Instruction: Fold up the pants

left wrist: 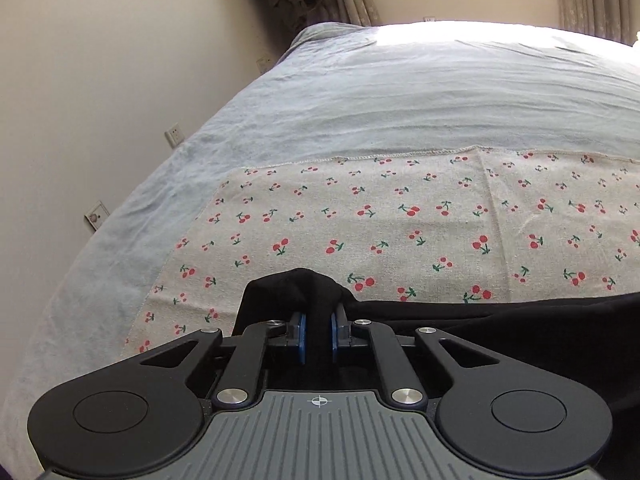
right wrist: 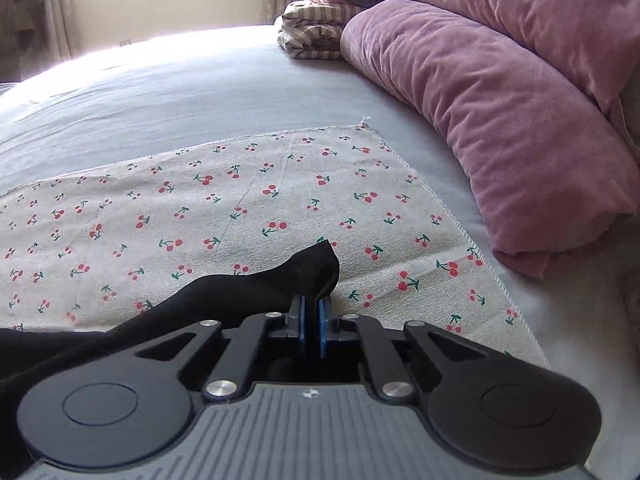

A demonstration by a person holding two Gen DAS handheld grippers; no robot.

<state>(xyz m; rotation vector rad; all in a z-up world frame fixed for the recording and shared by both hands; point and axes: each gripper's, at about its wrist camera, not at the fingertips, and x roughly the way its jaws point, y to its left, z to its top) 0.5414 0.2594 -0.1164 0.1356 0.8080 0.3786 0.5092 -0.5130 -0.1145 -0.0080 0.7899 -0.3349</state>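
Pants (left wrist: 500, 320): black, lifted at the near edge of the cherry cloth (left wrist: 360, 220).
Left claw (left wrist: 318, 334): clamped on a bunched corner.
Right claw (right wrist: 312, 320): pinching the other corner.
Technique: I'd keep the span taut and level, then lay it squarely onto the cloth.

each matte black two-finger gripper, left (left wrist: 318, 330) and right (right wrist: 312, 320), has blue pads, silver round screws and a ribbed grey body.

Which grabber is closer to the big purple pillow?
Right. The right gripper, shut on the black pants, has the plush purple pillow just ahead to its right; the left gripper shows none.
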